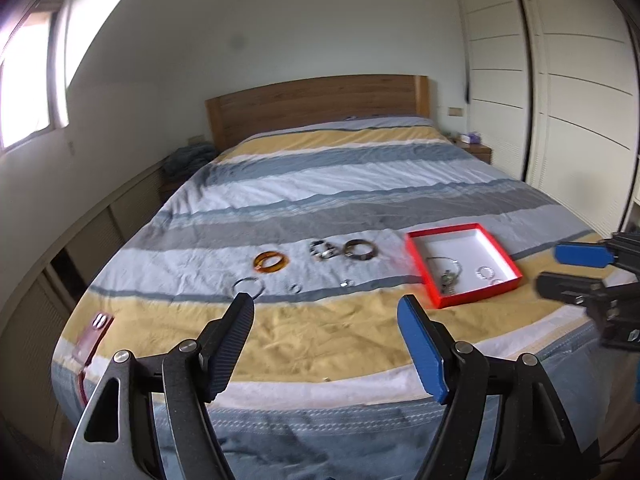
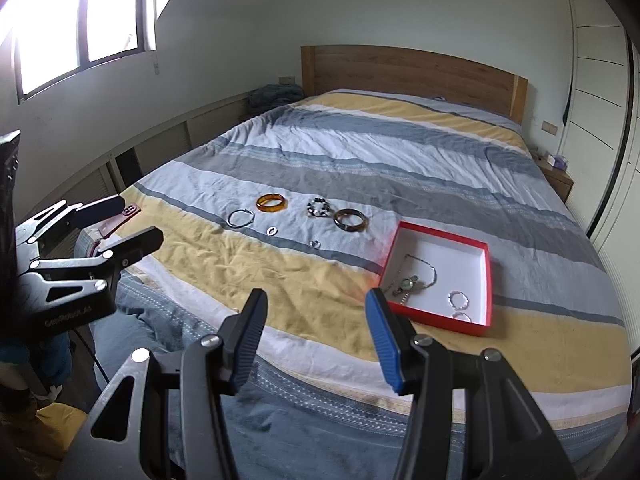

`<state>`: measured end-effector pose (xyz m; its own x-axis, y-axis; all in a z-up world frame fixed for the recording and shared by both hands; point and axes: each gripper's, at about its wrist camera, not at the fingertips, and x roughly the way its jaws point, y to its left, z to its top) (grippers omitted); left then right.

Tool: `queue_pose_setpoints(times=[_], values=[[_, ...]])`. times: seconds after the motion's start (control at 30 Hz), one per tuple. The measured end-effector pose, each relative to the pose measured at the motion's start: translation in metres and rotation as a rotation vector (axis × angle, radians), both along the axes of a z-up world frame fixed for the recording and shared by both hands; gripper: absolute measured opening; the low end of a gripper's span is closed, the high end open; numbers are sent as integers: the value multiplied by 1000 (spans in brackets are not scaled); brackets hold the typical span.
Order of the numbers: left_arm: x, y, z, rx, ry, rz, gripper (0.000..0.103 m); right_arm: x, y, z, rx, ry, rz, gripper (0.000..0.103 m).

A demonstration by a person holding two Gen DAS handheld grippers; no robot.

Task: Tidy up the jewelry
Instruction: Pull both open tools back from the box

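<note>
Jewelry is lying loose beside the red box (image 1: 418,254) — both grippers hovering empty, left gripper (image 1: 326,344) spread wide, so I'm suggesting pinching the amber bangle (image 1: 271,262) across its rim.

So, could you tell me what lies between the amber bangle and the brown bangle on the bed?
A black-and-white beaded bracelet lies between the amber bangle and the brown bangle; both wrist views show it.
</note>
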<state>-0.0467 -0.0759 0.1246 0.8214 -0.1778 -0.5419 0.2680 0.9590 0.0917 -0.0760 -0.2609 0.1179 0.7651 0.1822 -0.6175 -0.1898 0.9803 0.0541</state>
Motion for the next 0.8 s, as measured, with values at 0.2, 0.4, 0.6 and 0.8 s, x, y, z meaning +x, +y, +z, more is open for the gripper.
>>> queue_pose_setpoints(times=[0.2, 0.4, 0.6, 0.8], values=[[12, 45, -18, -28, 58, 91, 75, 10, 1, -6, 21, 13, 6, 49], [38, 77, -40, -44, 124, 161, 75, 30, 1, -21, 30, 56, 5, 49], [70, 103, -64, -65, 185, 216, 75, 61, 0, -39, 48, 103, 7, 49], [109, 111, -93, -65, 266, 241, 75, 105, 5, -68, 61, 168, 37, 49]])
